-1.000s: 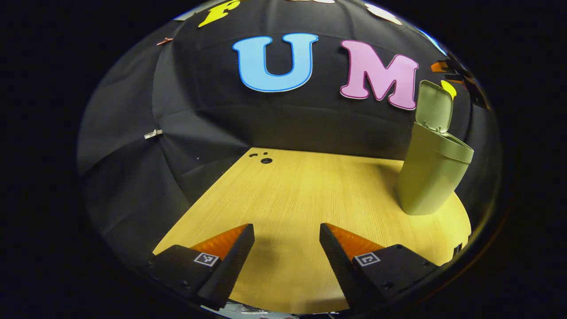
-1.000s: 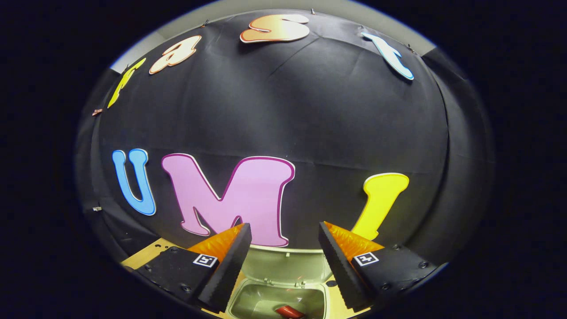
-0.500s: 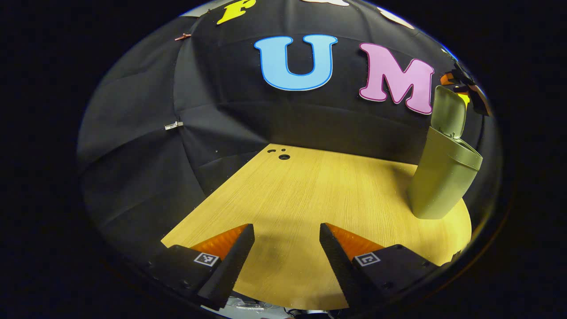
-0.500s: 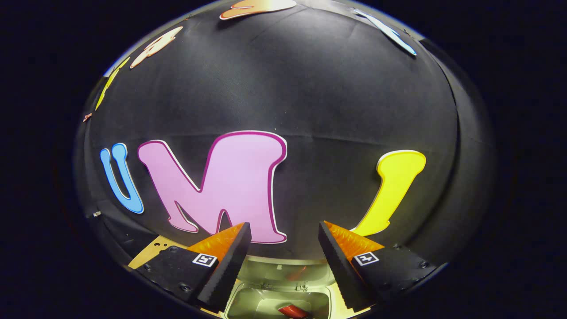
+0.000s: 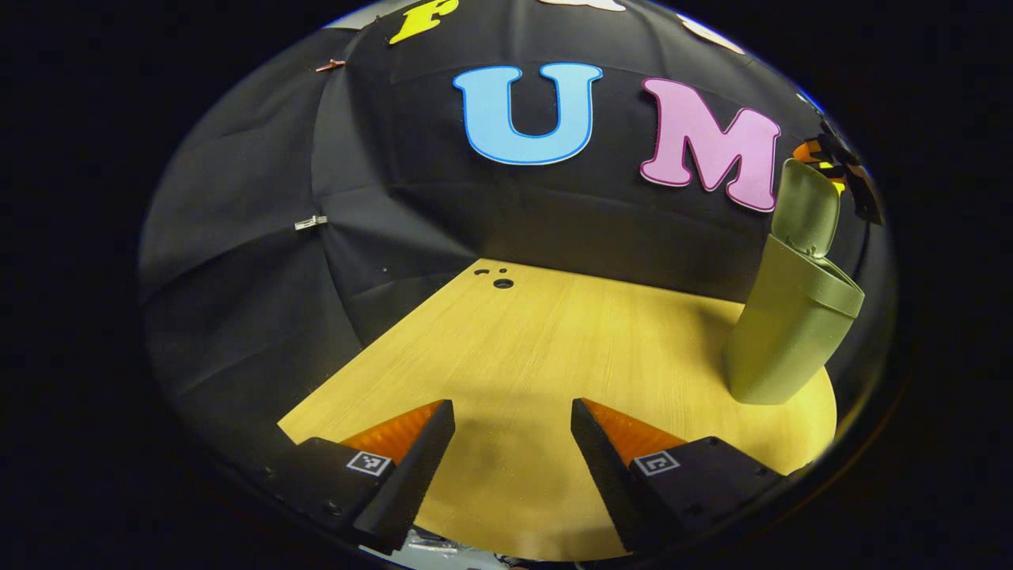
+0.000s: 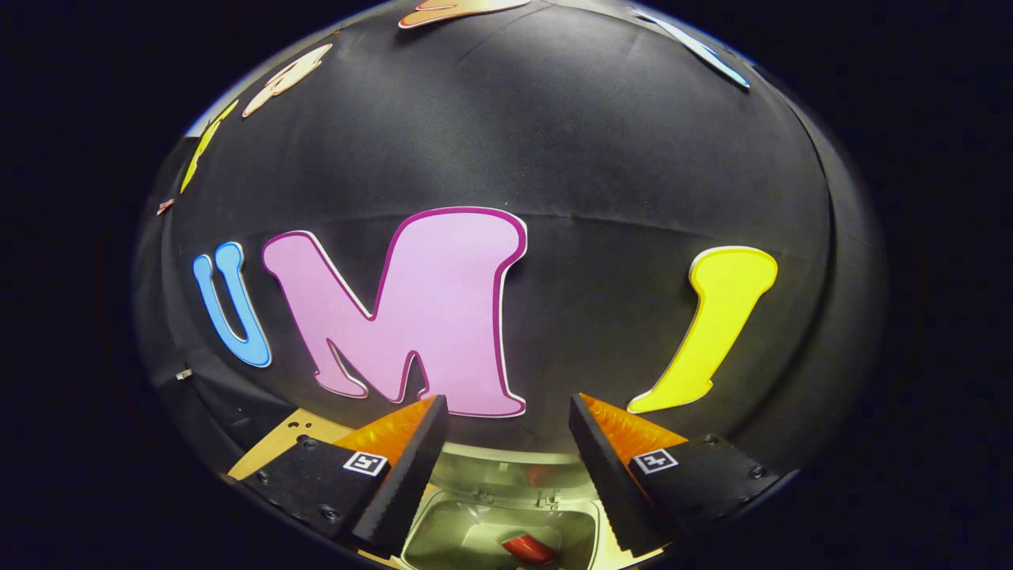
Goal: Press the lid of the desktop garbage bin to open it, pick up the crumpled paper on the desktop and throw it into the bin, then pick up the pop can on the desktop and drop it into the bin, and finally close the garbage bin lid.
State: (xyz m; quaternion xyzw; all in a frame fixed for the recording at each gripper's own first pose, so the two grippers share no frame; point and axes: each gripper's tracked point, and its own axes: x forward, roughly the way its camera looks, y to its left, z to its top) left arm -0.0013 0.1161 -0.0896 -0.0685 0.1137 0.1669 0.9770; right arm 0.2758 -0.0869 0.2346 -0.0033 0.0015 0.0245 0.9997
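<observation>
The olive-green garbage bin (image 5: 791, 324) stands at the right of the wooden desktop (image 5: 570, 348) with its lid (image 5: 806, 207) raised upright. My left gripper (image 5: 513, 416) hovers open over the desk's near part, well left of the bin, nothing between its fingers. My right gripper (image 6: 508, 412) is open and empty above the bin's mouth (image 6: 498, 532), looking down past it. Inside the bin lies a red pop can (image 6: 529, 548). The raised lid (image 6: 514, 469) sits behind the opening. A bit of the other gripper (image 5: 839, 162) shows above the bin in the left gripper view.
A few small holes (image 5: 498, 280) mark the desk's far left corner. A corner of the desktop (image 6: 289, 434) shows at the lower left of the right gripper view. Black cloth walls close off the back and left sides.
The right gripper view has shifted a little, showing slightly more of the bin's inside. The left gripper has turned slightly left, so the bin slid rightward in its view. Both stay open.
</observation>
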